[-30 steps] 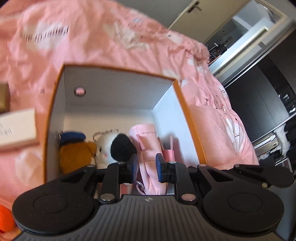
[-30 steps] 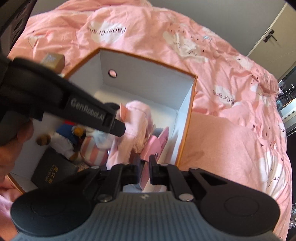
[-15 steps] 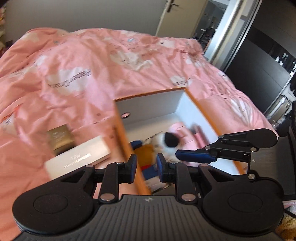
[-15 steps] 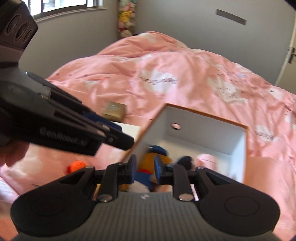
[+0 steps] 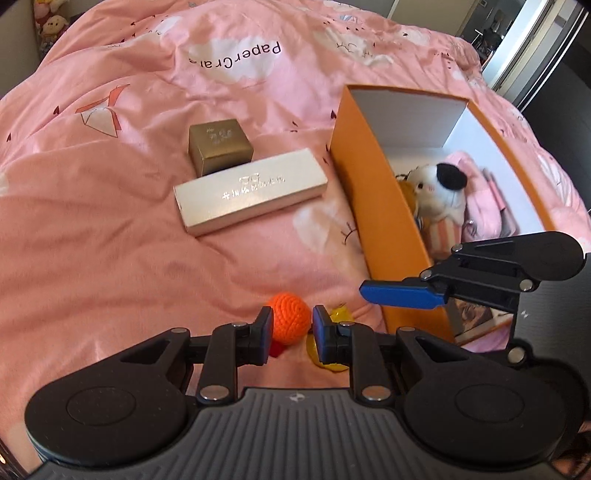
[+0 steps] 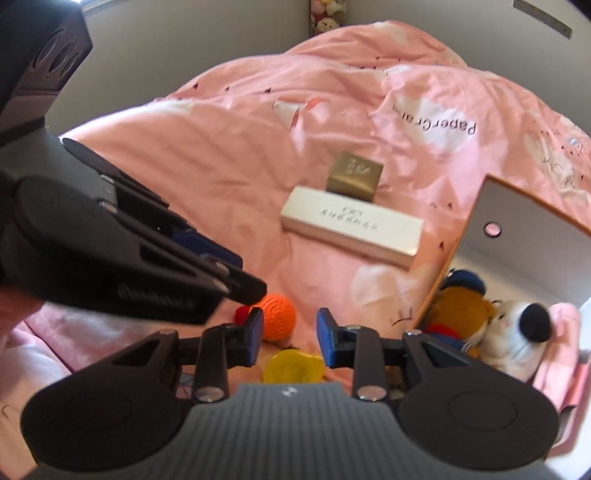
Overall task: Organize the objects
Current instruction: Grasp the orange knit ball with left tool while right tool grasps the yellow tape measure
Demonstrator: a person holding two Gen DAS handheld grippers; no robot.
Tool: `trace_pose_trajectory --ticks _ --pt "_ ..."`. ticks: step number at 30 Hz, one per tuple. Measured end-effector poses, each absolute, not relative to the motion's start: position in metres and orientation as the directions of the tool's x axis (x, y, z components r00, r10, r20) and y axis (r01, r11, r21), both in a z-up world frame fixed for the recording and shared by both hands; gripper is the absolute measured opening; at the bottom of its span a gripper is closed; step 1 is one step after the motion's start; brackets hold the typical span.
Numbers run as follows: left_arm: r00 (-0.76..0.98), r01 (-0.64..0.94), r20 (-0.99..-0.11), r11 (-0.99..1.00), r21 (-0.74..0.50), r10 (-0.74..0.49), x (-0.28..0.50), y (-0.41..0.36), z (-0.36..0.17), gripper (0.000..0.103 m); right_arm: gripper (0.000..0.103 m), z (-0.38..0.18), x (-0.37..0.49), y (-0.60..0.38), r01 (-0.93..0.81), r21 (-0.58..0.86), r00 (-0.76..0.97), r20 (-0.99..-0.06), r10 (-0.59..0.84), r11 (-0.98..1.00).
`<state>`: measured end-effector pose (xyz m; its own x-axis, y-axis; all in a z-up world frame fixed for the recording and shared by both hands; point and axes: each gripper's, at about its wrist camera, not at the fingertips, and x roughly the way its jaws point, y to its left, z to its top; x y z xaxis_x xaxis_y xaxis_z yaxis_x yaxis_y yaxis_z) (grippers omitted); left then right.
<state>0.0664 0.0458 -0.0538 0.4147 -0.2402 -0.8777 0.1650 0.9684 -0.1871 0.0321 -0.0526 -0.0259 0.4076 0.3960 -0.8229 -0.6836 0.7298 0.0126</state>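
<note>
An orange box [image 5: 373, 206] with a white inside lies on the pink bed at the right, holding plush toys [image 5: 443, 188] and pink items. It also shows in the right wrist view [image 6: 524, 236]. An orange crocheted ball [image 5: 290, 317] lies on the bed just beyond my left gripper [image 5: 290, 328], which is open and empty. A yellow object [image 6: 293, 365] lies beside the ball [image 6: 277, 319], below my right gripper [image 6: 290, 334], which is open and empty. A long white box [image 5: 251, 190] and a small gold box [image 5: 219, 146] lie left of the orange box.
The pink duvet [image 5: 110, 221] is soft and wrinkled. My right gripper's fingers [image 5: 402, 293] reach in over the orange box's near corner. My left gripper's body [image 6: 110, 236] fills the left of the right wrist view. A wall and stuffed toys [image 6: 327, 16] stand beyond the bed.
Both grippers have pulled up and out of the orange box and swung left over the bed. The left no longer surrounds the pink item. The right gripper has opened wider.
</note>
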Motion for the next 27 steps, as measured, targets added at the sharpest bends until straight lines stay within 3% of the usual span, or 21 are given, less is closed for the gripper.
trace_pose_trajectory --ticks 4,8,17,27 --pt "0.416 0.177 -0.887 0.974 -0.137 -0.201 0.063 0.044 -0.064 0.025 0.033 -0.044 0.027 -0.043 -0.702 -0.046 0.406 -0.845 0.347 0.711" --pt "0.386 0.170 -0.894 0.970 -0.172 -0.226 0.065 0.050 -0.074 0.026 0.037 -0.055 0.029 -0.039 -0.703 -0.091 0.403 -0.868 0.290 0.705" --pt "0.387 0.189 -0.889 0.964 -0.184 -0.246 0.069 0.048 -0.080 0.043 0.040 -0.056 0.033 -0.044 -0.685 -0.102 0.411 -0.872 0.267 0.721" --pt "0.347 0.175 -0.888 0.951 -0.255 -0.302 0.081 0.057 -0.103 0.047 0.042 -0.054 0.035 -0.046 -0.688 -0.098 0.398 -0.879 0.262 0.719"
